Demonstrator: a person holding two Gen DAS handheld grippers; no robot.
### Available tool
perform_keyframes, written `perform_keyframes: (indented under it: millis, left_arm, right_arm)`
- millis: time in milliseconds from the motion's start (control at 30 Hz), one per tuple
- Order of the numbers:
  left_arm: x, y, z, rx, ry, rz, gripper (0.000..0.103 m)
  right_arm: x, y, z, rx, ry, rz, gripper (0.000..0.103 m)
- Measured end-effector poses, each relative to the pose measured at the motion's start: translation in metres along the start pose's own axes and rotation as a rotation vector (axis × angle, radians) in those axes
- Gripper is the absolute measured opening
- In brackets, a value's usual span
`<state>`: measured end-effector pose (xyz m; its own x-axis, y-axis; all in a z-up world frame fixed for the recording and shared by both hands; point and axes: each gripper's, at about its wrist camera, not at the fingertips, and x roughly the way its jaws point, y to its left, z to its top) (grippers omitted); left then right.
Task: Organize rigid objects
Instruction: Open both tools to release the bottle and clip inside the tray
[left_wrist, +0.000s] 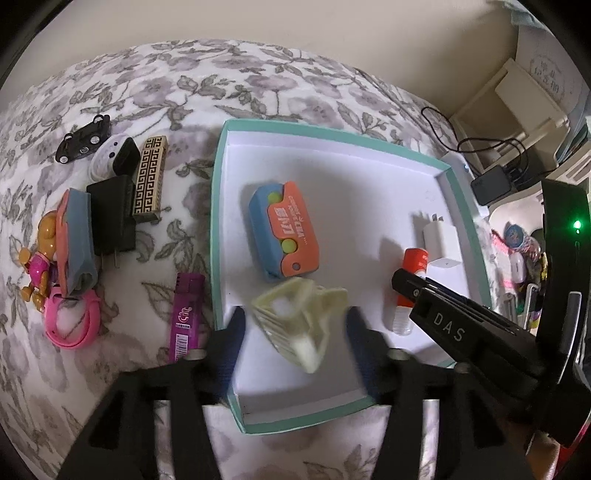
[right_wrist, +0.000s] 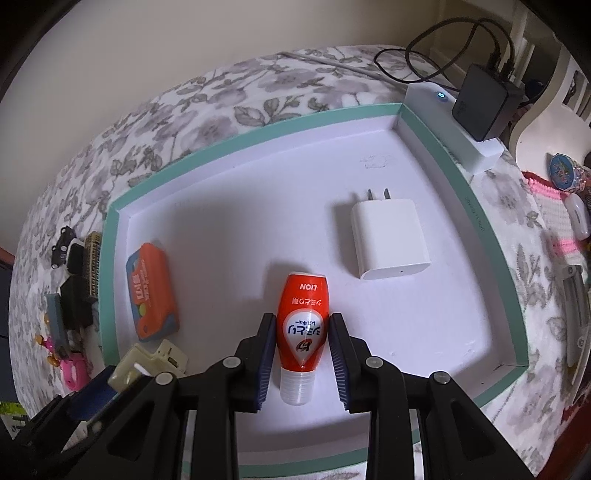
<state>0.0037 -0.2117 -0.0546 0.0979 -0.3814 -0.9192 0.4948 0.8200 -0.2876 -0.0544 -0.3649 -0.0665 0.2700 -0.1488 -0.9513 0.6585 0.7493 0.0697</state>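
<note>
Surface: we see a bed with a floral blanket (left_wrist: 155, 92) carrying a teal-rimmed white box (left_wrist: 220, 155).
Left hand-held gripper (left_wrist: 295, 326): its jaws stand apart on either side of a cream plastic clip (left_wrist: 299, 321), blurred, over the near edge of the box; the pads do not press on it, so we judge it released.
Right hand-held gripper (right_wrist: 303, 354): closed narrowly on an orange tube (right_wrist: 303, 321) that lies on the box floor, near its front.
Handling, tube: we judge it light, with a smooth, fairly slippery body; the waist where the pads sit suits it better than the ribbed clear cap.
Handling, clip: we judge it light, stiff and rather brittle, best taken across its flat sides.
Already boxed: an orange-and-blue case (right_wrist: 151, 291) at left and a white plug adapter (right_wrist: 388, 240) at right.
Still outside: a purple lighter (left_wrist: 186, 317), a patterned gold bar (left_wrist: 149, 181), a black adapter (left_wrist: 110, 218) and a pink band (left_wrist: 72, 321).
Writing: the tube reads "LION" upside down, with Japanese script; the right gripper's arm shows "DAS"; the case lettering is too small to read.
</note>
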Motion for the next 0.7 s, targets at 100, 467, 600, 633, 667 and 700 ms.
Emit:
perform_keyframes:
  millis: [100,467,600,633,667,700]
  left_arm:
    - [-0.008,0.000,0.002,0.002,-0.024,-0.002,0.063]
    - [-0.040,0.015,0.013,-0.037,-0.148,0.058,0.082]
    - [-0.049,0.028,0.016,-0.067,-0.193,0.087,0.087]
    - [-0.051,0.033,0.017,-0.082,-0.204,0.101,0.088]
    - [-0.053,0.037,0.018,-0.093,-0.210,0.110,0.088]
    - [-0.054,0.041,0.018,-0.104,-0.216,0.118,0.088]
  right_arm:
    - [-0.011,-0.001,0.002,0.010,-0.030,0.010,0.031]
    - [-0.062,0.006,0.008,0.003,-0.204,0.054,0.031]
    - [-0.060,0.010,0.008,-0.012,-0.198,0.057,0.031]
    - [-0.059,0.009,0.008,-0.015,-0.194,0.058,0.031]
    - [-0.058,0.010,0.007,-0.018,-0.190,0.057,0.031]
    - [-0.056,0.012,0.007,-0.024,-0.186,0.055,0.031]
